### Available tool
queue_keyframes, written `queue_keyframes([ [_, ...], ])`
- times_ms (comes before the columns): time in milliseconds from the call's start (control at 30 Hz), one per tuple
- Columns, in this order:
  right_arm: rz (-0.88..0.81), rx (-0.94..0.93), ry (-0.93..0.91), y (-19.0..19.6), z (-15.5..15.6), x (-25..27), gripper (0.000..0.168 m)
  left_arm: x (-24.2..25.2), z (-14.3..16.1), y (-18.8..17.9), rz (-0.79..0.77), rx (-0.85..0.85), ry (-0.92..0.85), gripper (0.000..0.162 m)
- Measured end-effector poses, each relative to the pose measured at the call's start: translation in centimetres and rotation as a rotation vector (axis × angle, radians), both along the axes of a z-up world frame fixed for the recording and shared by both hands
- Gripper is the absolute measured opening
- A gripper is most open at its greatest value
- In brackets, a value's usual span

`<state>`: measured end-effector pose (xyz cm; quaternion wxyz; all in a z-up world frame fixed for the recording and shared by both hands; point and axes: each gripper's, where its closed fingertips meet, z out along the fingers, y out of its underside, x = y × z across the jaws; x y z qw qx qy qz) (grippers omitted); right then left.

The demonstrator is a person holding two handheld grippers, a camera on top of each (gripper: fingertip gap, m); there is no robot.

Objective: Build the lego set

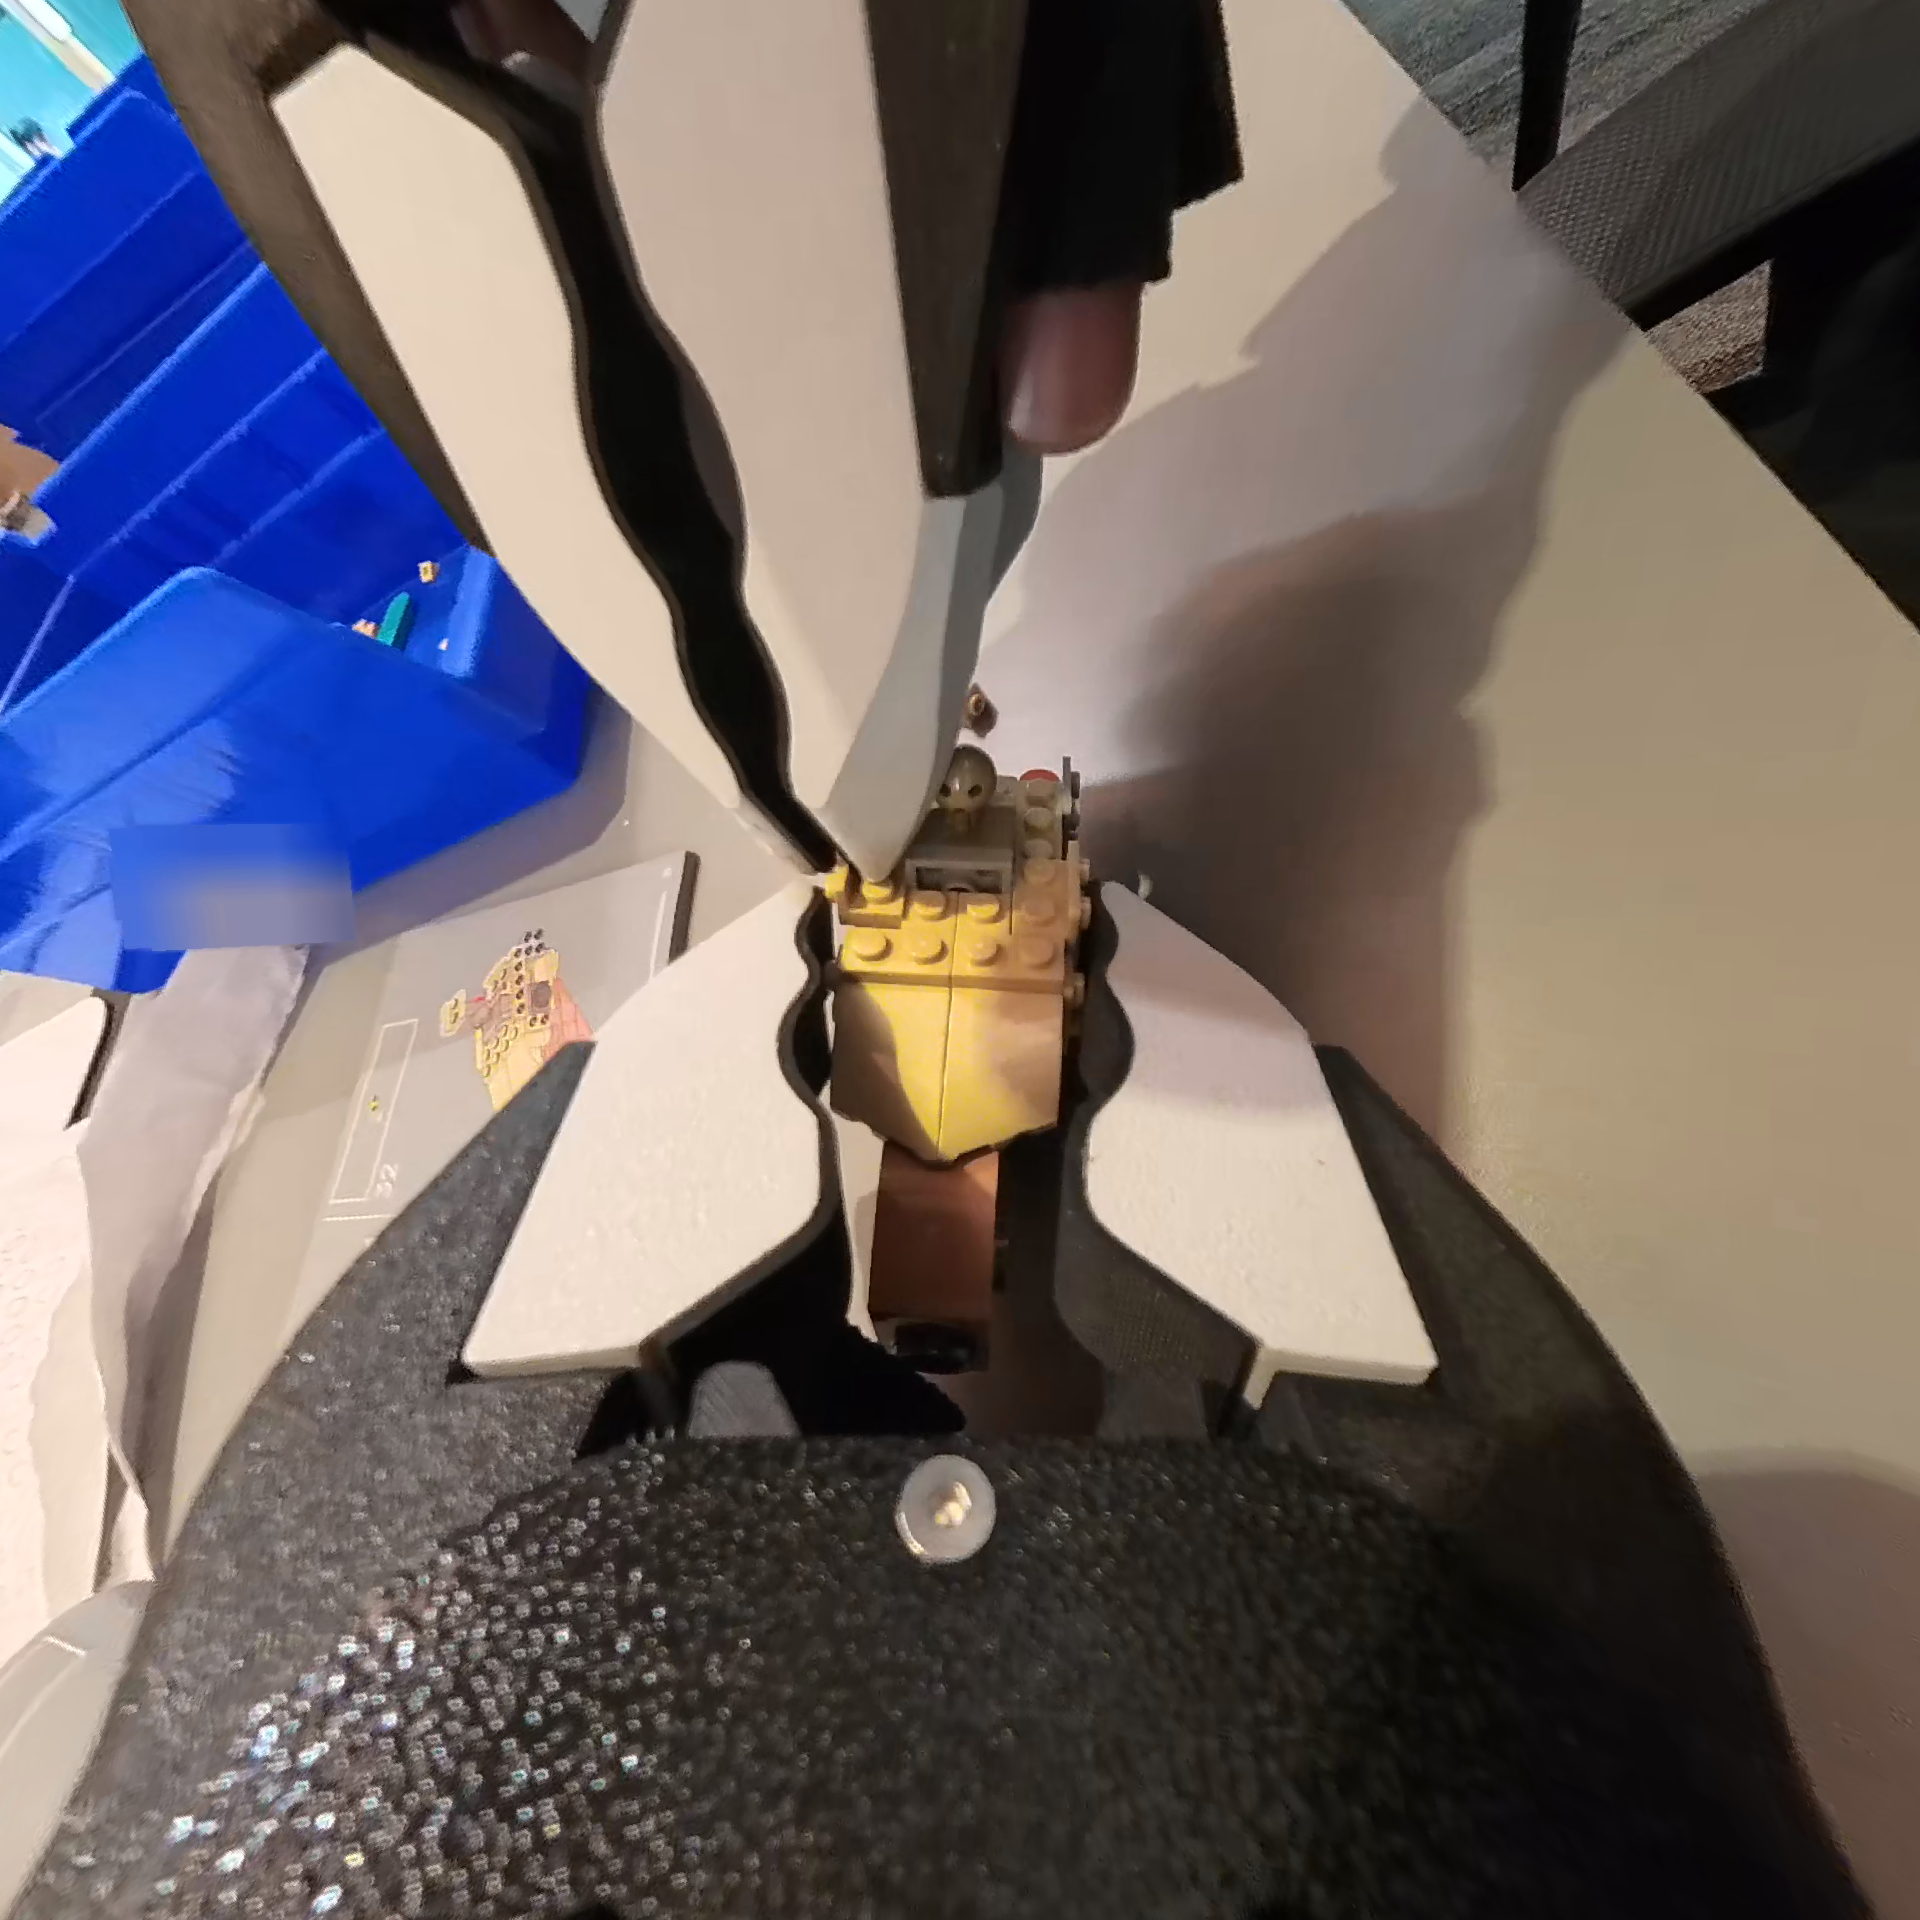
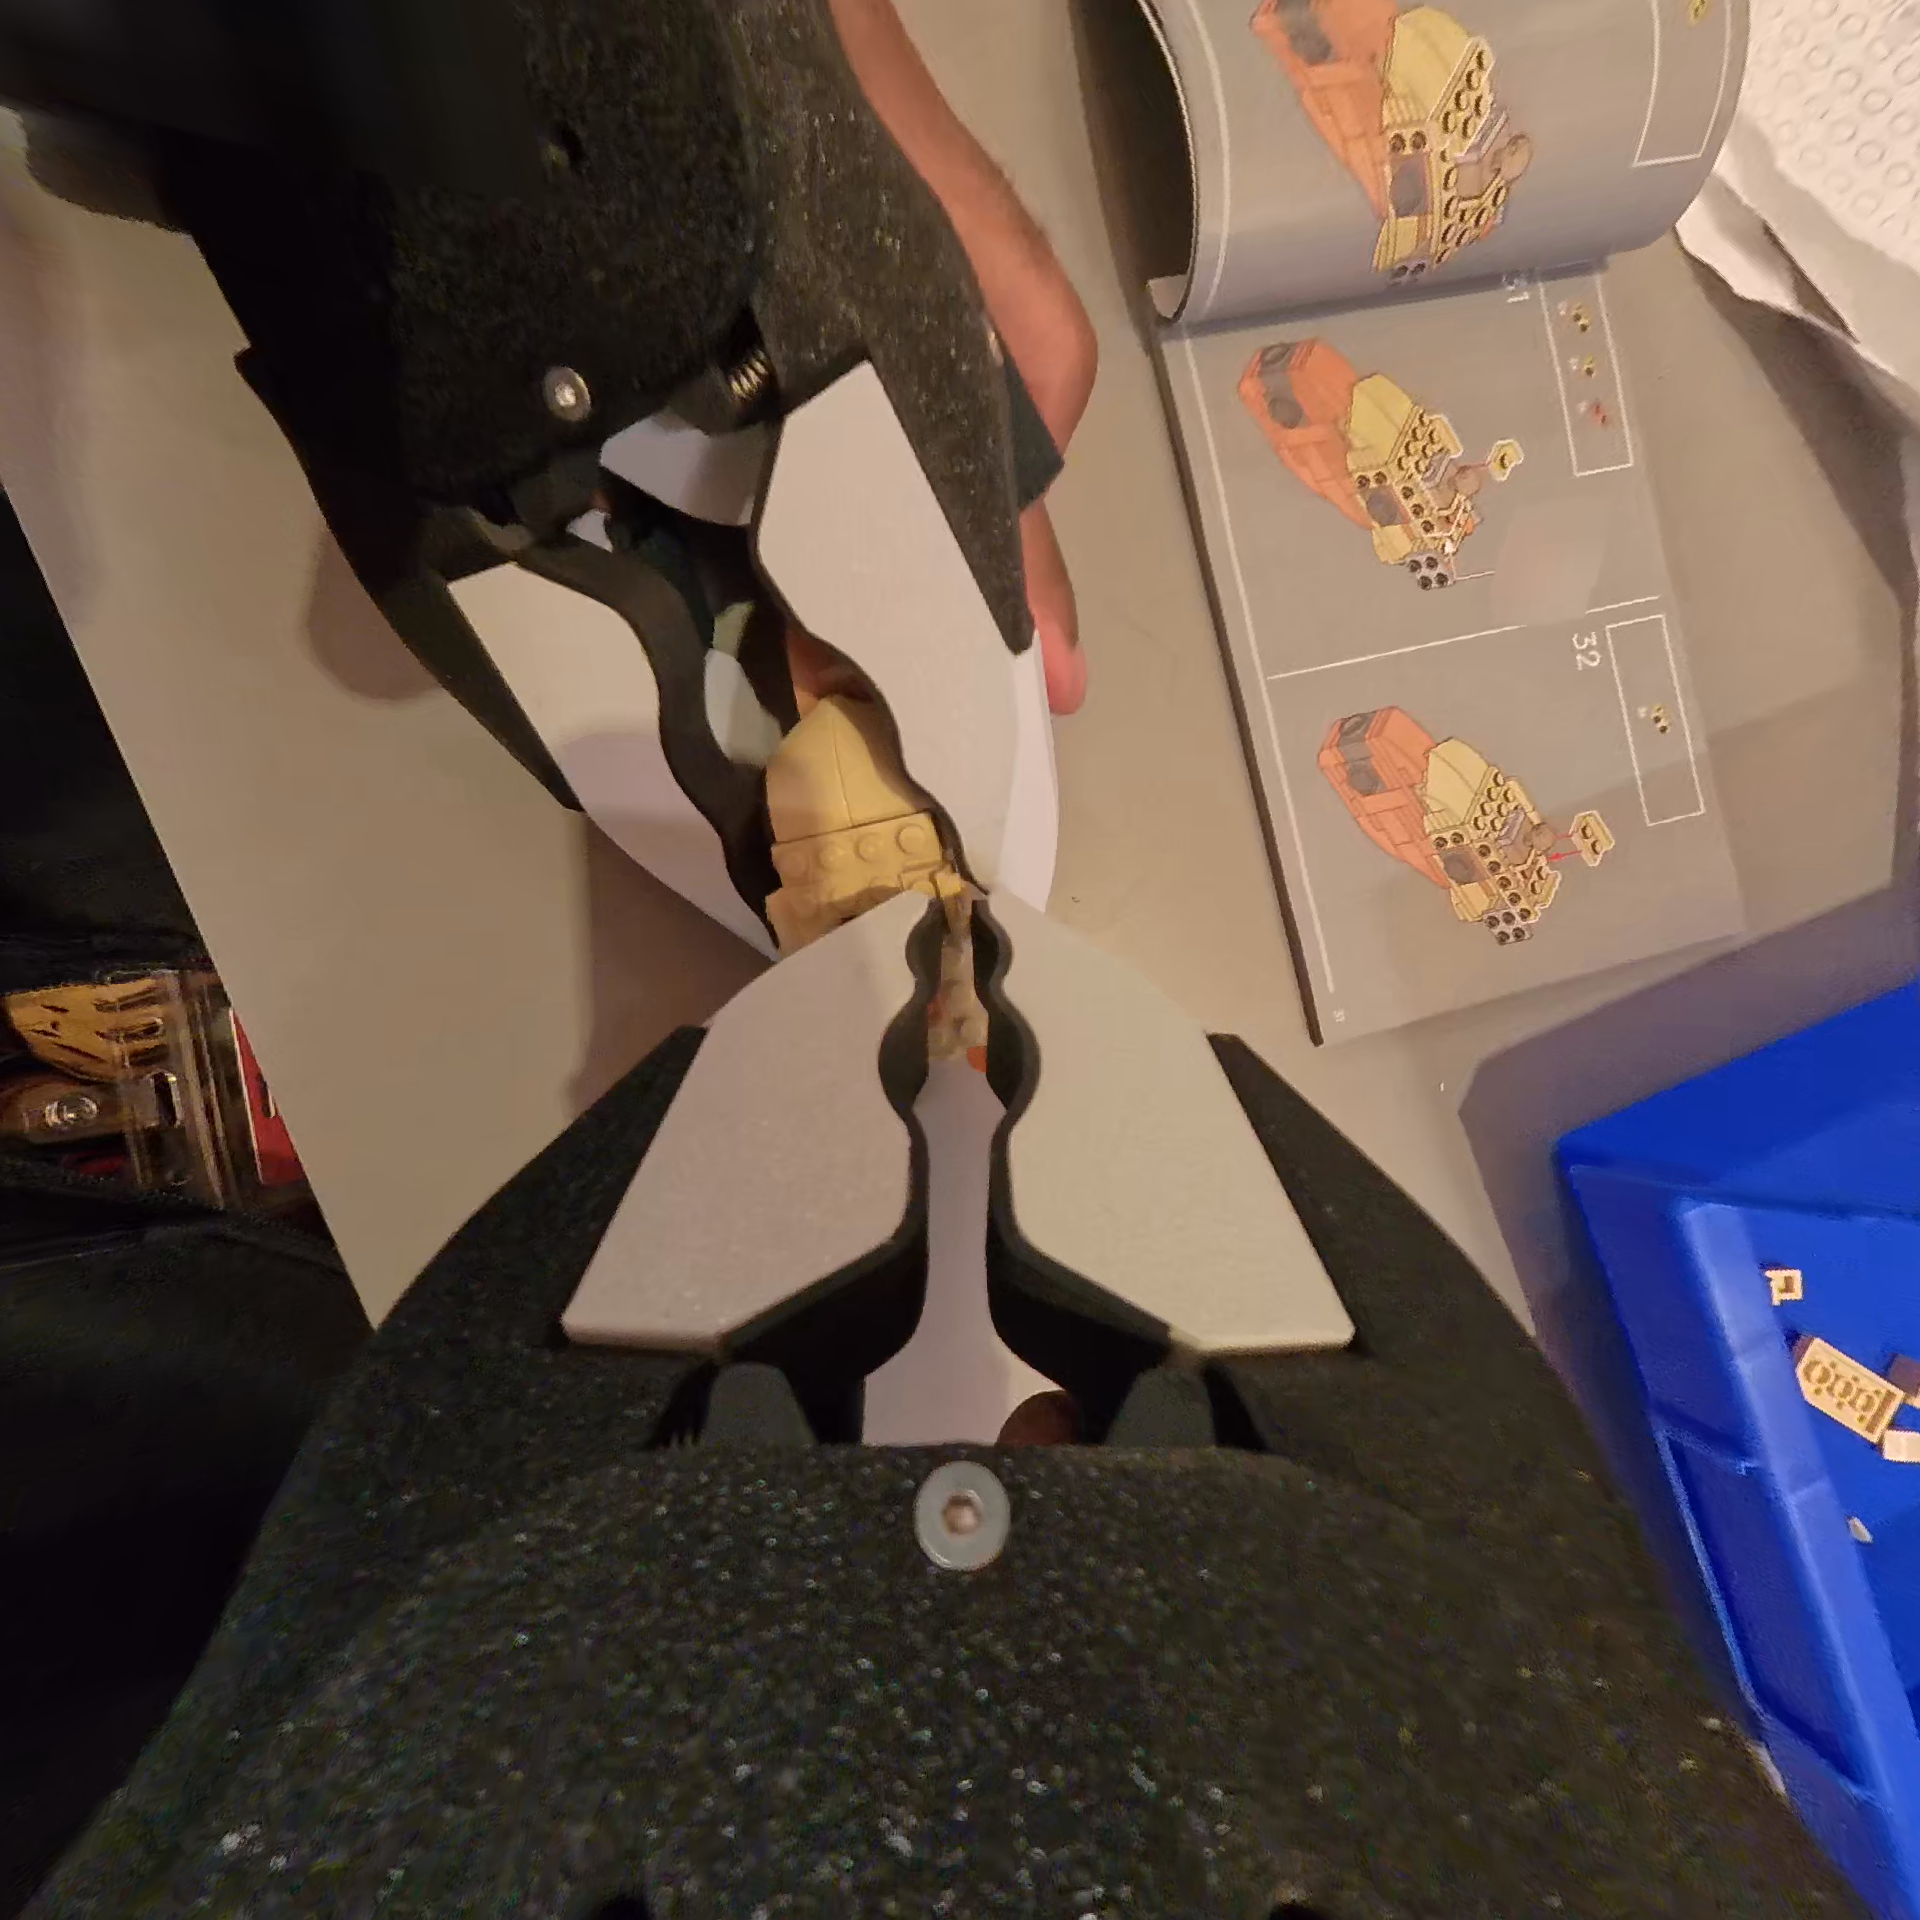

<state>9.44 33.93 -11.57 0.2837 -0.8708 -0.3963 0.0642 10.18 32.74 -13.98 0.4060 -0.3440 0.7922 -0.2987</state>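
The left gripper (image 1: 951, 997) had its jaws clamped on the model (image 1: 951, 1029), a tan and yellow lego build with a brown part (image 1: 935, 1236) at its near end, gripped by its sides and held above the white tabletop (image 1: 1455, 831). On top of the model sat a grey piece (image 1: 961, 847) with a small round ball on it, and a red stud (image 1: 1042, 777) showed at the far end.

The right gripper (image 1: 831, 862) came down from above with its jaws closed together, their tips pressing on a small tan plate (image 1: 871, 902) at the model's upper left corner. In the right wrist view the same gripper (image 2: 951, 935) had its jaws closed to a narrow slit, with a small tan piece (image 2: 956, 997) seen in the gap; whether they truly gripped it I cannot tell. Just beyond, the left gripper (image 2: 842, 821) held the model (image 2: 842, 821), the two tools meeting tip to tip.

A thumb (image 1: 1070, 364) rested on the right gripper's side.

A booklet (image 2: 1507, 623) lay open on the tabletop to the right, showing pictures of the orange and tan build. A blue bin (image 2: 1766, 1351) near it held loose tan pieces (image 2: 1849, 1382). In the left wrist view blue bins (image 1: 260, 675) stood to the left, beside white paper (image 1: 125, 1195)
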Motion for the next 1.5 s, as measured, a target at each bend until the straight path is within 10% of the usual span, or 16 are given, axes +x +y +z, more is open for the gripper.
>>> queue_keyframes([
  [1500,0.119,-0.072,-0.012,1.2,-0.1,0.0,0.004,0.2,-0.1,1.2,0.057,-0.064,0.035,0.045],
])
